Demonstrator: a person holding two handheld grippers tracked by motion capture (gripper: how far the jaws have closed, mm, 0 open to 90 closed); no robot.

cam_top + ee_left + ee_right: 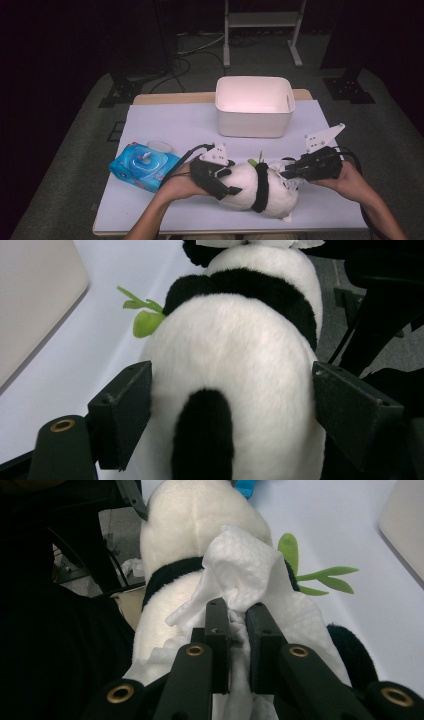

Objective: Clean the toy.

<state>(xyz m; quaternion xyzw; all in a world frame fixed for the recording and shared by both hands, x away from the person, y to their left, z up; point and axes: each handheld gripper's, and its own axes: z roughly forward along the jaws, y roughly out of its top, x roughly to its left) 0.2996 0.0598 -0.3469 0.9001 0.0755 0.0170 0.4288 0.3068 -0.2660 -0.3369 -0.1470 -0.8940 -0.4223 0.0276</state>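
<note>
Two grippers we log: left gripper [232, 412] spread around plush panda [257, 187], pads alongside; right gripper [237, 630] pinching white wipe [240, 570].

Table brightly lit, surroundings dark, pictures soft.

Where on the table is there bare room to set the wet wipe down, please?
Free: the white mat between the white bin and the blue wipes pack, and the right strip beyond the bin. Crowded: the front middle, where the plush panda lies between both grippers.
</note>
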